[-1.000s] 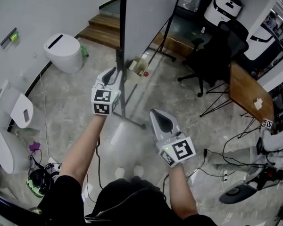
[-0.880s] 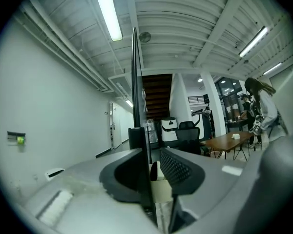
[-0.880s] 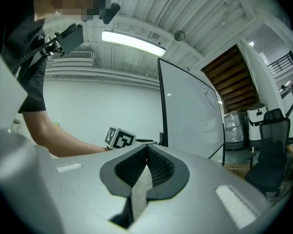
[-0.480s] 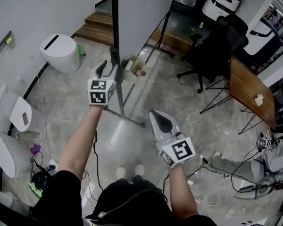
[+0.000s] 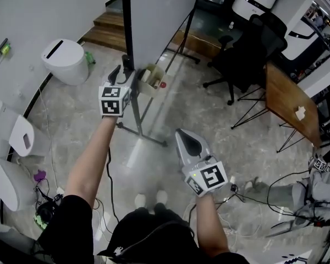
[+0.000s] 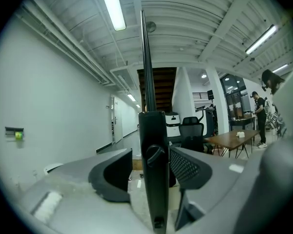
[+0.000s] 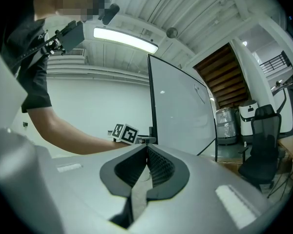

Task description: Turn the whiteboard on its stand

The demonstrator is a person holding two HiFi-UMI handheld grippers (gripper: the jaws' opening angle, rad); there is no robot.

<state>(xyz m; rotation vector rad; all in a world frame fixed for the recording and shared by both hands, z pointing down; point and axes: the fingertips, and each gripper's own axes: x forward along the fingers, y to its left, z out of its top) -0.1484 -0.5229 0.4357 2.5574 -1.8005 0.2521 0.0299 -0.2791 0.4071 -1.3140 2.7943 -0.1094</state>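
The whiteboard (image 5: 159, 10) stands on a wheeled stand, with its black side post (image 5: 126, 26) at the left edge. My left gripper (image 5: 122, 77) reaches level to that post at its black clamp knob (image 6: 155, 155). The post (image 6: 154, 126) stands between the jaws, which have just been opening; a gap shows on the left side, so the left gripper (image 6: 151, 154) is open. My right gripper (image 5: 190, 142) hangs lower and nearer to me, shut with nothing in it. In the right gripper view the board (image 7: 180, 111) stands ahead of the gripper (image 7: 147, 147).
A small tray with markers (image 5: 151, 78) hangs on the stand by the left gripper. A white bin (image 5: 66, 62) stands left, wooden steps (image 5: 107, 34) behind. A black office chair (image 5: 242, 59) and a wooden table (image 5: 289, 103) are at the right. Cables (image 5: 247, 197) lie on the floor.
The left gripper has moved farther from me and leftward, staying at the post, and its jaws have spread apart. The right gripper has hardly moved.
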